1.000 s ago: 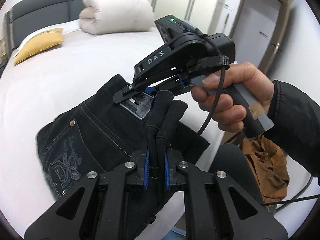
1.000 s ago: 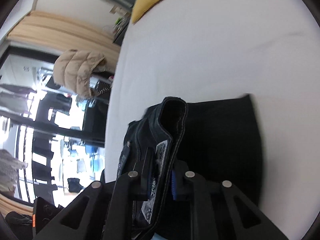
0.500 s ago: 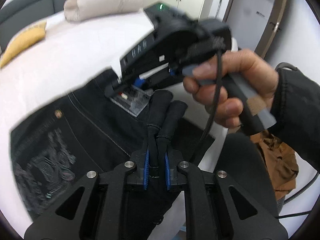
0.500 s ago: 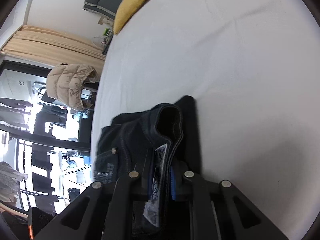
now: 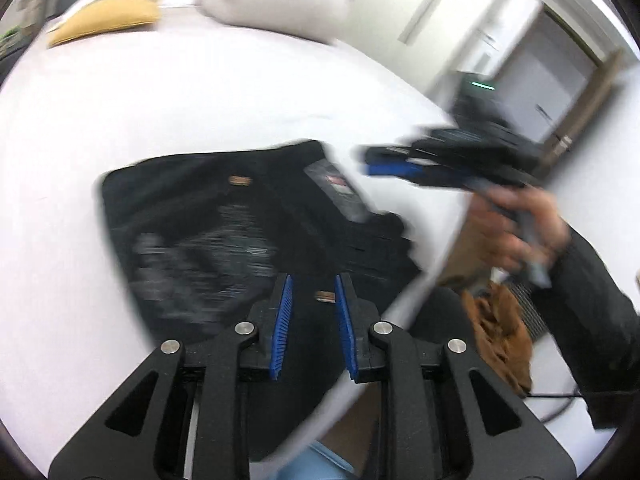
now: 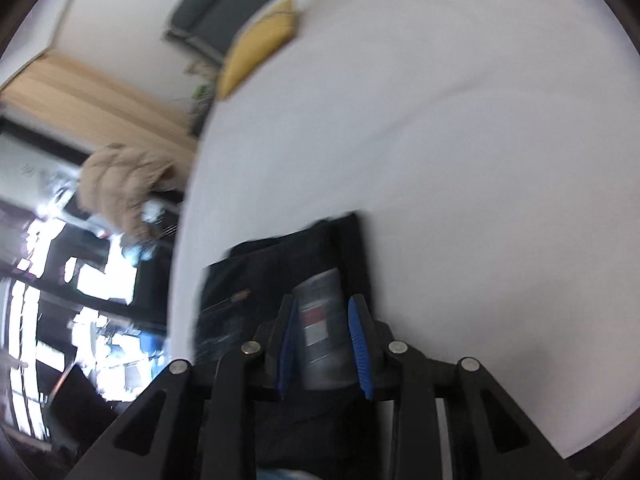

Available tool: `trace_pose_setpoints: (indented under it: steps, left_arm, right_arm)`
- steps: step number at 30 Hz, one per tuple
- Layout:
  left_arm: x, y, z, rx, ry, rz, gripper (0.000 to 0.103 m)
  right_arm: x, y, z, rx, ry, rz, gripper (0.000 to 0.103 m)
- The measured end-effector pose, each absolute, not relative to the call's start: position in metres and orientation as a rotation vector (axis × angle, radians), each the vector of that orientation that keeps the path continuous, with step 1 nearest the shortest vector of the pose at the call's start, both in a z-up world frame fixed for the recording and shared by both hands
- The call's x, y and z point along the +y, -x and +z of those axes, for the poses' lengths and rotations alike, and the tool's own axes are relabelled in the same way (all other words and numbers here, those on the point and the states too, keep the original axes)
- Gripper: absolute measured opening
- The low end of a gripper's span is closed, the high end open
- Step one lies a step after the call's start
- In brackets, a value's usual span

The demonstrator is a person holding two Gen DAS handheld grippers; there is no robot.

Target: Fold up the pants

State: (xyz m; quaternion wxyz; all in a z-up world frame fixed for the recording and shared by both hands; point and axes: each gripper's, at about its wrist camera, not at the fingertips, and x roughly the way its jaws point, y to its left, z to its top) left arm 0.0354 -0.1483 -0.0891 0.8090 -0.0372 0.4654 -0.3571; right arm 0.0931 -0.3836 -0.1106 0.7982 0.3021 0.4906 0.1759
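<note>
The dark pants point(image 5: 224, 224) lie folded into a compact bundle on the white bed point(image 5: 200, 100), near its edge, with a copper rivet and a grey waistband label showing on top; the frames are blurred, so the stitching on the pocket reads only as pale streaks. The left gripper point(image 5: 313, 292) hangs just above the near edge of the bundle with its 2 blue-padded jaws apart; they have just been opening, and no cloth is pinched between them, only the denim seen beyond the gap. The right gripper point(image 6: 323, 312) also has its jaws apart, having just been opening; the waistband label of the pants shows in the gap between its blue pads, but the pads do not press on it. In the left wrist view the right gripper point(image 5: 370, 160) is held off the right corner of the bundle, apart from the cloth, by a hand point(image 5: 516, 228) in a dark sleeve. At the far end of the bed sit a yellow pillow point(image 5: 108, 16) and a rolled cream duvet point(image 5: 276, 0); a brown garment point(image 5: 500, 328) lies crumpled on the floor beside the bed. In the right wrist view a beige padded jacket point(image 6: 120, 184) hangs beyond the bed's far side, in front of bright windows.
</note>
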Motion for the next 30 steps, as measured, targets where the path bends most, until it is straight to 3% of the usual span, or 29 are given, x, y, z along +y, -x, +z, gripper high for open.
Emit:
trace_pose_setpoints:
  steps: [6, 9, 15, 18, 22, 30]
  left_arm:
    - [-0.126, -0.076, -0.130, 1.070, 0.185, -0.698, 0.021]
    - [-0.120, -0.080, -0.141, 1.087, 0.194, -0.706, 0.021]
    - [-0.098, -0.085, -0.127, 1.032, 0.210, -0.777, 0.021]
    - [-0.064, -0.135, -0.125, 1.039, 0.482, -0.793, 0.021]
    - [-0.057, -0.181, -0.171, 1.158, 0.745, -0.857, 0.020]
    - [-0.022, -0.132, -0.188, 1.123, 0.849, -0.898, 0.016]
  right_arm:
    - [-0.338, -0.078, -0.128, 1.149, -0.566, 0.472, 0.029]
    - [-0.351, -0.075, -0.159, 1.199, -0.609, 0.408, 0.000]
    - [-0.369, -0.062, -0.167, 1.165, -0.713, 0.428, 0.000]
    - [-0.371, -0.064, -0.171, 1.168, -0.735, 0.434, 0.000]
    - [-0.374, -0.065, -0.179, 1.160, -0.787, 0.445, 0.000]
    - [-0.370, -0.061, -0.183, 1.145, -0.791, 0.439, 0.000]
